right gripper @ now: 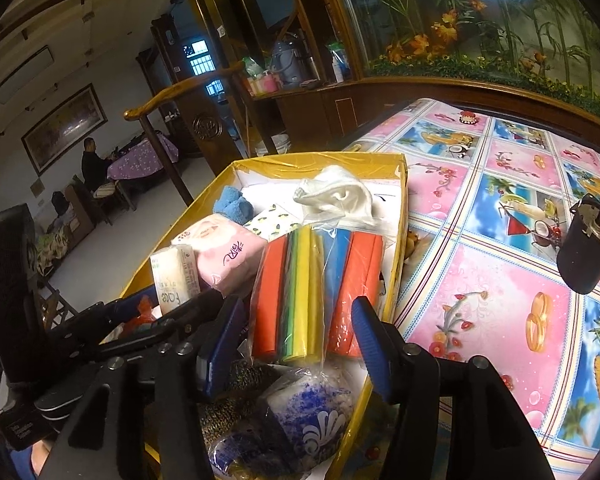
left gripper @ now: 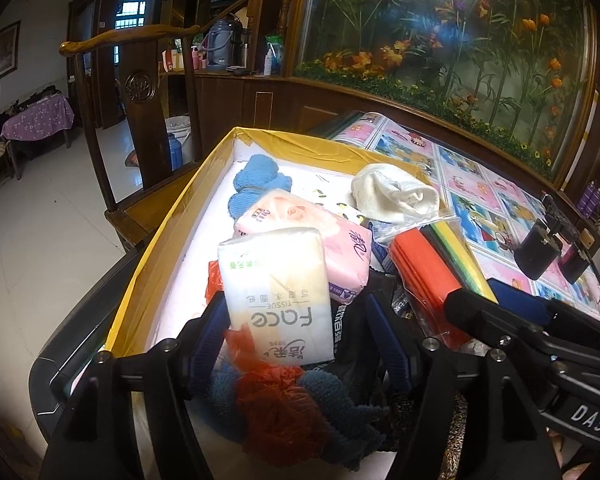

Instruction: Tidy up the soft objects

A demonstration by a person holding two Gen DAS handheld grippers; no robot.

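Inside yellow box point(left gripper: 204, 184): tissue packs point(left gripper: 276, 280), bagged foam sheets point(right gripper: 320, 292); both grippers' jaws spread, pinching nothing.

I am in a lived-in home: a carved wooden chair point(left gripper: 136, 92) stands on a pale tiled floor point(left gripper: 40, 216), a framed painting point(right gripper: 64, 128) hangs on the wall, a person point(right gripper: 94, 164) sits at a cloth-covered dining table point(right gripper: 140, 160), and a flowered oilcloth point(right gripper: 500, 208) covers my tabletop.

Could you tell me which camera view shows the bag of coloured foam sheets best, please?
The right wrist view: the bag of foam sheets lies in mid-frame, showing orange, green, yellow and blue rolls through clear plastic. The left wrist view shows it at an angle, partly hidden behind the right gripper.
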